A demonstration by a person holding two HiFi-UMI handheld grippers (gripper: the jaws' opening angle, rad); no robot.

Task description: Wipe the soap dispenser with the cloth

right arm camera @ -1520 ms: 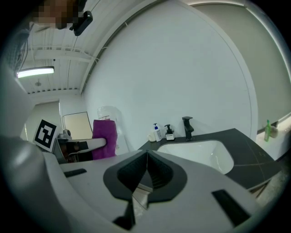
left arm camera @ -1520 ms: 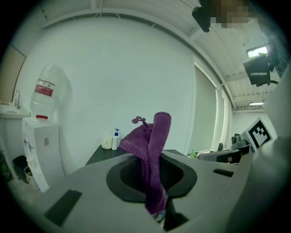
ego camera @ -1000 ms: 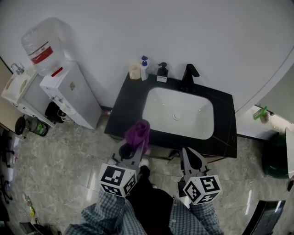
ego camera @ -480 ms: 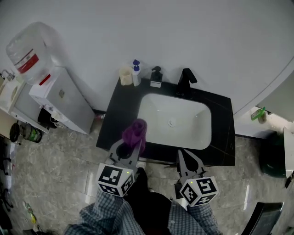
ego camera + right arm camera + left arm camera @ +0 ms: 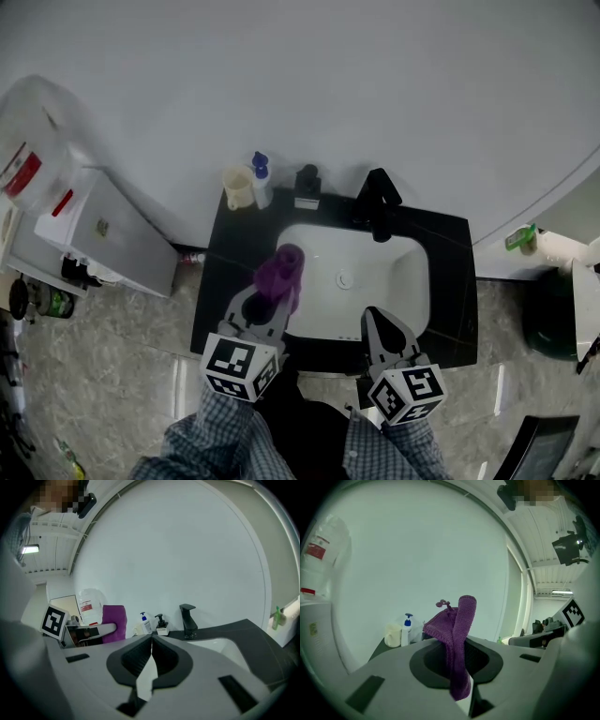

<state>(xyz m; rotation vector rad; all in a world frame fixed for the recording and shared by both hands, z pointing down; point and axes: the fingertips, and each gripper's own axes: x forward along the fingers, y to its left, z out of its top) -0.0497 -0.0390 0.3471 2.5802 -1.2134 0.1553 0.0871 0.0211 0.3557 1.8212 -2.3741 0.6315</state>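
The black soap dispenser (image 5: 307, 186) stands at the back of the black counter (image 5: 225, 272), left of the black tap (image 5: 378, 202); the right gripper view shows the dispenser (image 5: 161, 624) too. My left gripper (image 5: 274, 300) is shut on a purple cloth (image 5: 281, 270) above the counter's front left, well short of the dispenser. In the left gripper view the cloth (image 5: 457, 630) sticks up from between the jaws. My right gripper (image 5: 377, 319) hovers over the basin's front rim, jaws shut together with nothing between them (image 5: 152, 638).
A blue-capped white bottle (image 5: 261, 178) and a cream cup (image 5: 238, 187) stand left of the dispenser. The white basin (image 5: 352, 272) fills the counter's middle. A water cooler (image 5: 94, 230) with a big bottle stands at the left, on the tiled floor (image 5: 122, 375).
Both grippers and the head view have moved forward toward the sink; the grippers now hang over the counter's front instead of before it. The cloth stays held.
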